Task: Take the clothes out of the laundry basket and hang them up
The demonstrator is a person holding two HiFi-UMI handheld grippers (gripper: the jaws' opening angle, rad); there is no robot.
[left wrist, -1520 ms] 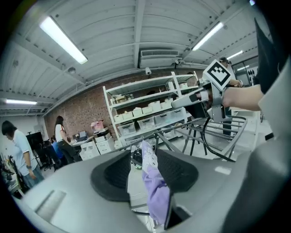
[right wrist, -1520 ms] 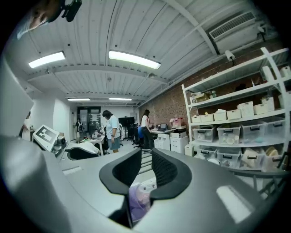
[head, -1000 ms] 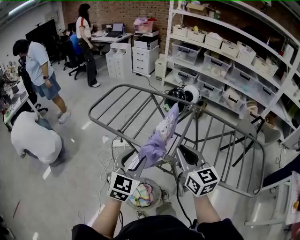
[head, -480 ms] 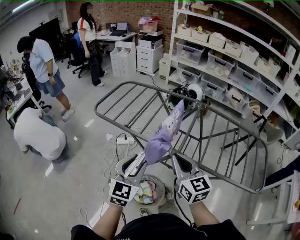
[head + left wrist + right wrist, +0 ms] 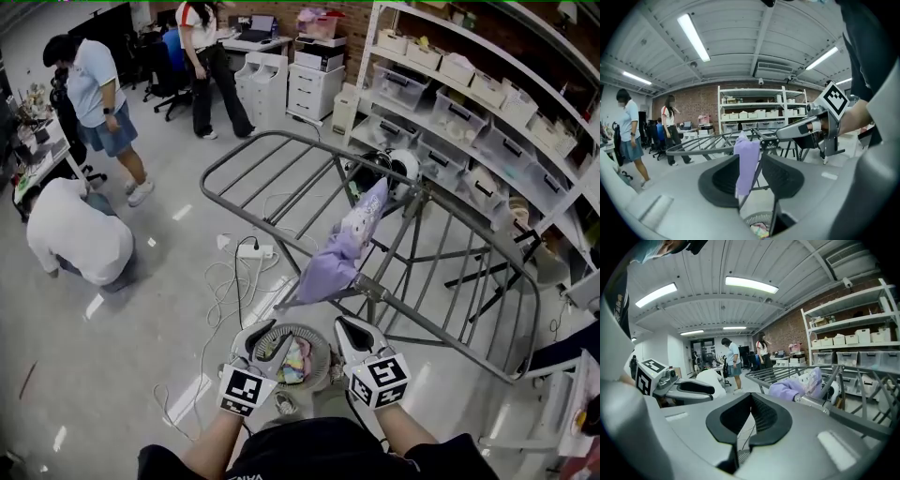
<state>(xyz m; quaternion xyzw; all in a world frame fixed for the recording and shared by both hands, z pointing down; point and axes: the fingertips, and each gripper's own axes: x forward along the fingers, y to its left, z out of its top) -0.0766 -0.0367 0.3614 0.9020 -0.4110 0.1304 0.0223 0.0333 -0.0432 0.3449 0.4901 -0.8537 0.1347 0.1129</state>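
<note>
The left gripper (image 5: 255, 337) gaped empty; the right gripper (image 5: 352, 334) was clenched on nothing. Just below them, the clothes (image 5: 292, 362) in the laundry basket (image 5: 317, 339) looked soft and light, so a raised fold seemed best to pinch.

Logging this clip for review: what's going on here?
A person holding a gripper in each hand is hanging laundry. One purple garment is draped over the grey drying rack. The left gripper, jaws apart, and the right gripper, jaws shut, are both empty above the laundry basket, which holds more clothes.
</note>
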